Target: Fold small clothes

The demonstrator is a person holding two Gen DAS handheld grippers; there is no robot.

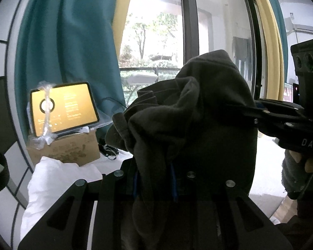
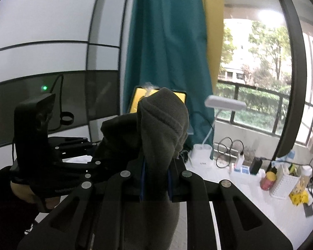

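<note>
Both grippers clamp the dark garment (image 1: 189, 112): left gripper (image 1: 155, 184) and right gripper (image 2: 156, 184) each pinch a bunched edge, holding it aloft in front of the tablet (image 1: 62, 107). To fold cleanly, I'd spread the grippers apart, pulling the cloth taut, then lower it flat below the tablet.

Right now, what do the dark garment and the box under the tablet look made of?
Dark garment: soft matte knit, probably fleece or sweatshirt cotton, with a ribbed, stitched hem. Both grippers pinch it. Box: brown, dull-surfaced, looks like plain cardboard.
</note>
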